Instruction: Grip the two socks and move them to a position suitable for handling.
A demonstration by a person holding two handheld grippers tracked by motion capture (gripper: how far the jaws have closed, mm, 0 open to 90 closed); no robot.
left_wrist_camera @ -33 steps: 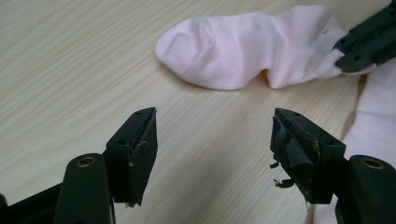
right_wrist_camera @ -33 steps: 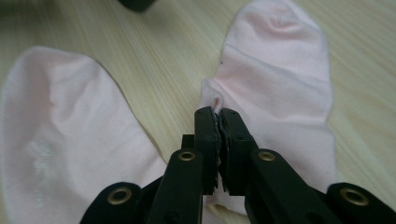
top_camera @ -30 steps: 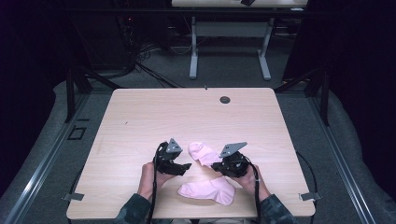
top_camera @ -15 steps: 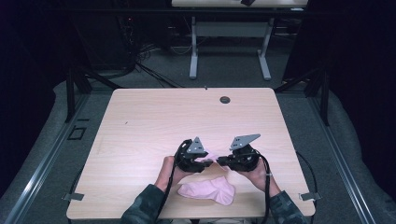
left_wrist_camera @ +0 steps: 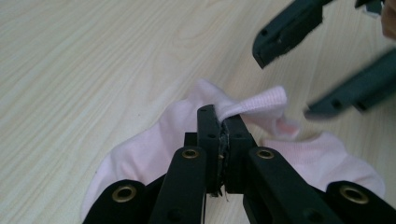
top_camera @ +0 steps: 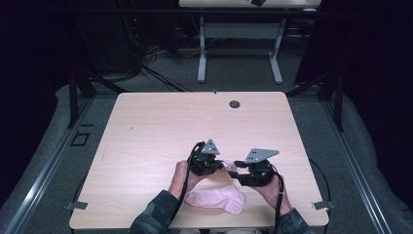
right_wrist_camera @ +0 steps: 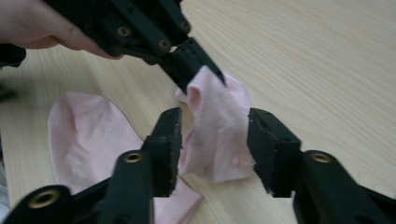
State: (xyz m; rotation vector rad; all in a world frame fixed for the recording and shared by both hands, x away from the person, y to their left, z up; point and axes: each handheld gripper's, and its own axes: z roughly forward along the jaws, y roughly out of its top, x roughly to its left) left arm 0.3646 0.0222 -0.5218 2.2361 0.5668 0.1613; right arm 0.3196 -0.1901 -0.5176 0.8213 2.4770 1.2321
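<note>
From the high view one pink sock lay flat at the table's near edge, and a second pink sock was barely visible between the two grippers. The right gripper view revealed that second sock hanging lifted, pinched at its top by the left gripper (two socks in all). The left gripper was clamped on the sock's ribbed cuff. The right gripper stood spread wide, its jaws either side of the hanging sock. Both hands came in low, the grippers pointing toward each other.
</note>
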